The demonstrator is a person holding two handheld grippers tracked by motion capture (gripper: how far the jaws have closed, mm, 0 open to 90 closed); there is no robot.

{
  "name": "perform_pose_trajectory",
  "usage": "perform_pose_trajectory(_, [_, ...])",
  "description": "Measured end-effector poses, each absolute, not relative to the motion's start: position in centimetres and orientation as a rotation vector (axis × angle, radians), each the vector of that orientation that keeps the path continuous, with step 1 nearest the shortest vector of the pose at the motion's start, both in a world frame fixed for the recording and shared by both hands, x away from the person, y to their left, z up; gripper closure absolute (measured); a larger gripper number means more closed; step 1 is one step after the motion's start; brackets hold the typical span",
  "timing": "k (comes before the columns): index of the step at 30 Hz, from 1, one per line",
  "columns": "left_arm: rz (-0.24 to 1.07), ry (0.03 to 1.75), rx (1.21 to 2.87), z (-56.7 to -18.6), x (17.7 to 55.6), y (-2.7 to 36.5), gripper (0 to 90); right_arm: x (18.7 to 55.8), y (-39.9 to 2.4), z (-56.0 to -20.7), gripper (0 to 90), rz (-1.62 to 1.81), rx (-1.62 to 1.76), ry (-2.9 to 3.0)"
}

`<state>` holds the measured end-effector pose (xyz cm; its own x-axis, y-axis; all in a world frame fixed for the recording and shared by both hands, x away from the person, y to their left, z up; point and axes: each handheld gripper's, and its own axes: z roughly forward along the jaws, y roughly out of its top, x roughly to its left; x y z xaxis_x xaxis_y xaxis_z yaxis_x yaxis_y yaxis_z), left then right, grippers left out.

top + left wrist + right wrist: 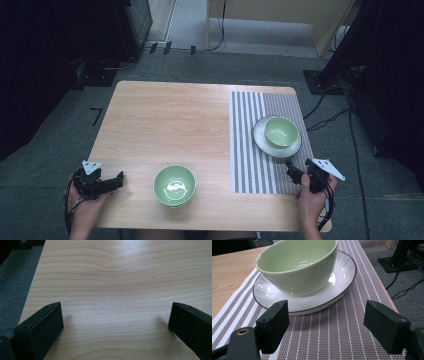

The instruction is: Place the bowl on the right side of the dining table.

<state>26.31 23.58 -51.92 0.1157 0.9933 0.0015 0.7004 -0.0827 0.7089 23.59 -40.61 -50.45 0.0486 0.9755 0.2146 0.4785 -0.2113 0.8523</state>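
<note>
A green bowl (281, 131) (298, 265) sits on a white plate (262, 137) (342, 277) on the striped placemat (250, 150) (332, 335) at the table's right. A second green bowl (174, 185) stands near the front edge, on bare wood. My right gripper (292, 171) (325, 322) is open just in front of the plate, low over the mat, with nothing between its jaws. My left gripper (119, 180) (116, 320) is open at the table's front left over bare wood (112, 285), well left of the second bowl.
The wooden table (165, 120) stands on grey carpet. Cables (330, 117) and dark equipment stands (325, 80) lie beyond its right and back edges. A hand holds each gripper at the front edge.
</note>
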Motion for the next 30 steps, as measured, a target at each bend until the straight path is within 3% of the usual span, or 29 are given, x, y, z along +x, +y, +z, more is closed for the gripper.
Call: perform_pose_trajectory(30, [0.684,1.641,1.844,-51.9,26.3,23.6,0.0,21.5,-41.6,-51.3,20.5,1.041,1.781,1.479])
